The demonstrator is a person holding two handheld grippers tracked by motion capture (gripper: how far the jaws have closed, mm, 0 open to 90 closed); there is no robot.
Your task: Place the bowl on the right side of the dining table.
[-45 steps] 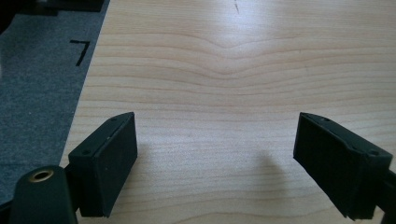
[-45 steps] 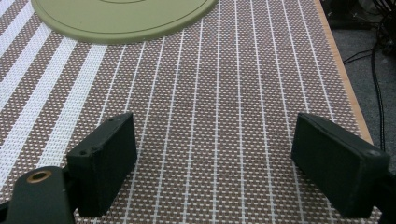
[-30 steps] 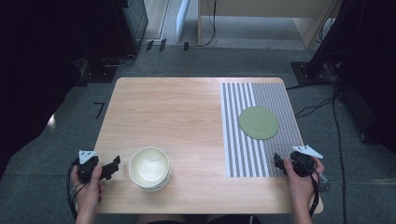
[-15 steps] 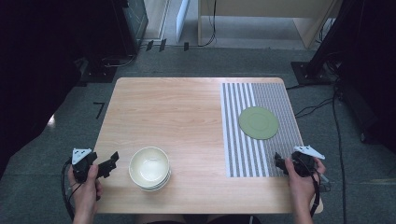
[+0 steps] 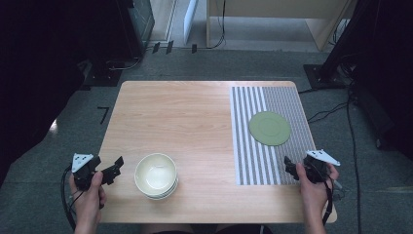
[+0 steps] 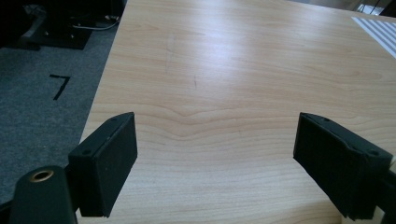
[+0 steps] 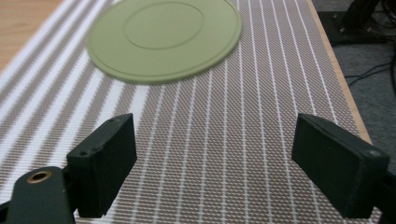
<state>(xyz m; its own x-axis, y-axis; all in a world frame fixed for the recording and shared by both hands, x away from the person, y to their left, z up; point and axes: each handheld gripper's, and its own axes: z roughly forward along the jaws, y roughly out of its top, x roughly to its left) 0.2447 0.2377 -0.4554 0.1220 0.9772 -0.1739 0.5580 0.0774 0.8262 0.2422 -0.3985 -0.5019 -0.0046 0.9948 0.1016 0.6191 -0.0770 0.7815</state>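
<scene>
A stack of cream bowls (image 5: 156, 175) stands near the front edge of the wooden worktop (image 5: 185, 117), left of centre; the top bowl holds nothing, and the number of bowls beneath it cannot be counted from the high view. A striped mat (image 5: 268, 131) covers the right part of the worktop, and a flat green plate (image 5: 270, 128) lies on it with nothing on its surface. The left tongs (image 5: 109, 169), held in the person's left hand (image 5: 87, 192), sit at the front left corner of the worktop, just beside the bowls but apart from them; the left gripper view shows their jaws spread wide over bare wood, gripping nothing. The right tongs (image 5: 290, 167), held in the right hand (image 5: 314, 187), sit at the front right corner over the mat's near edge; the right gripper view shows their jaws wide apart and empty, with the plate (image 7: 163, 37) ahead, its far rim cut off by the frame. Cables (image 5: 331, 109) lie on the floor to the right.
</scene>
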